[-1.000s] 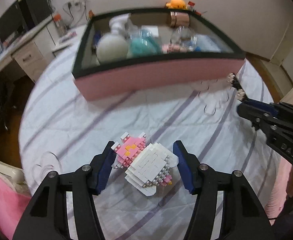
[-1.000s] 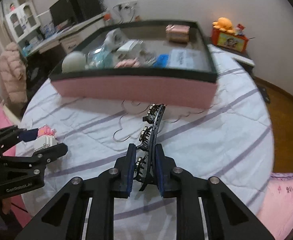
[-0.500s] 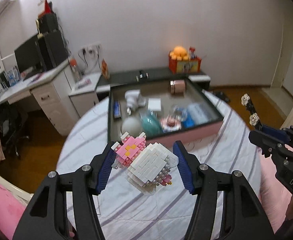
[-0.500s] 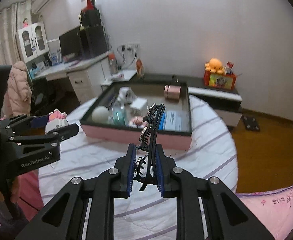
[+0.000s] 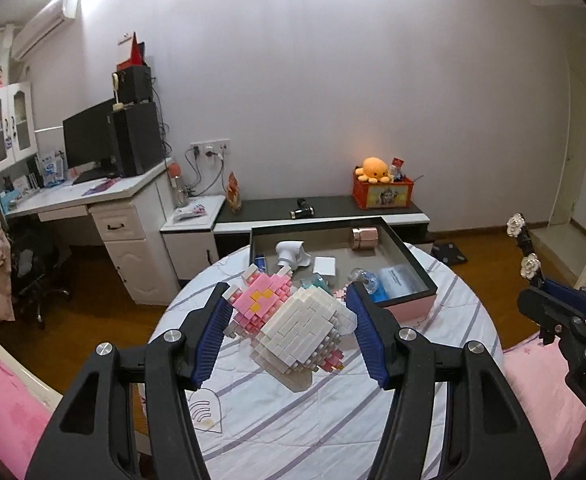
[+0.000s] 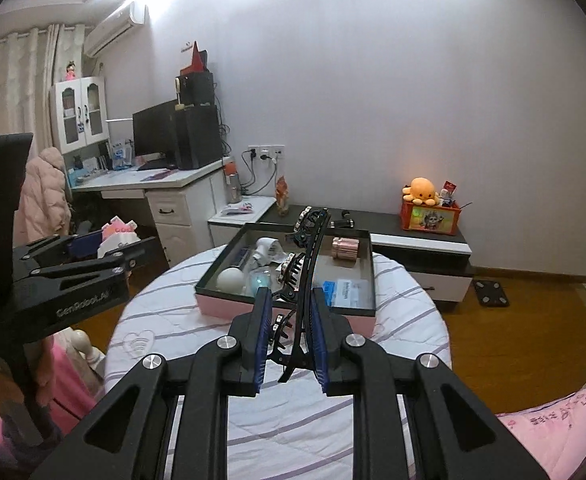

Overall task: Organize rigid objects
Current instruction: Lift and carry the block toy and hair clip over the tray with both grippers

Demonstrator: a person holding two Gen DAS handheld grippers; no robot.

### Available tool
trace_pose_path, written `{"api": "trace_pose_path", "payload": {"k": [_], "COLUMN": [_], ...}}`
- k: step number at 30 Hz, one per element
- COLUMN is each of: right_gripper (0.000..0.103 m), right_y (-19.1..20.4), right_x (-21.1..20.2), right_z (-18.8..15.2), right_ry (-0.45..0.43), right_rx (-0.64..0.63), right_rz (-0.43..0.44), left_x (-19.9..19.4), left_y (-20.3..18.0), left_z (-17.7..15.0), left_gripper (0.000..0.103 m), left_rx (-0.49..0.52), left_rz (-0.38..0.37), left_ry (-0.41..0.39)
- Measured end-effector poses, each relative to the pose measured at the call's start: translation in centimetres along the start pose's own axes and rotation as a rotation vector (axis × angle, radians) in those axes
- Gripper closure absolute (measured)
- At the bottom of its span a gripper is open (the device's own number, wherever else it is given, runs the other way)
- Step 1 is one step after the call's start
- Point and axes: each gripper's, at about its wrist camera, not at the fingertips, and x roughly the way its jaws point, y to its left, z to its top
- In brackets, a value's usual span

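progress: mid-task | left gripper [image 5: 289, 334] grasps block toy [image 5: 293, 320] | right gripper [image 6: 289, 334] grasps hair clip [image 6: 301, 280] | both aloft, not yet in box [image 6: 285, 312] at desk's [image 6: 405, 320] far edge, several items inside

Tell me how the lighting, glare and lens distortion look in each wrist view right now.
Left wrist view: ceiling glare blows out the top edge, fisheye bends the walls, dark corners; the block figure in the left gripper looks sharp. Right wrist view: same glare overhead, curved curtain and floor; the hair clip in the right gripper is crisp, the tray evenly lit.

Left gripper [image 5: 289, 336], right gripper [image 6: 291, 336]: both clamped.
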Motion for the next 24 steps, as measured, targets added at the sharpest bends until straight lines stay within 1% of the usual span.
{"api": "trace_pose_path", "payload": {"k": [4,16,20,24], "right_gripper": [0.084,0.084,0.084,0.084], "right_y": [0.1,0.0,-0.5,-1.5], "right_x": [-0.4,0.2,1.5,4.5], "right_z": [-0.1,0.1,0.8,1.9], "right_ry": [-0.001,0.01,0.017,0.038], "right_rx": [0.001,-0.005,-0.001,0.006], "right_rz": [0.02,0.02,0.014,0.005], "left_x": [-0.1,1.5,3.6,6.7], "left_y": [0.2,-0.2,-0.2,-0.5], "left_z": [-0.2,0.3,1.4,2.7], "left_gripper": [0.043,0.043,0.043,0.043], "left_rx": [-0.011,-0.008,0.001,0.014], "left_rz": [0.006,0.02,0.014,-0.009], "left_ry": [0.003,0.017,0.029,0.057]}}
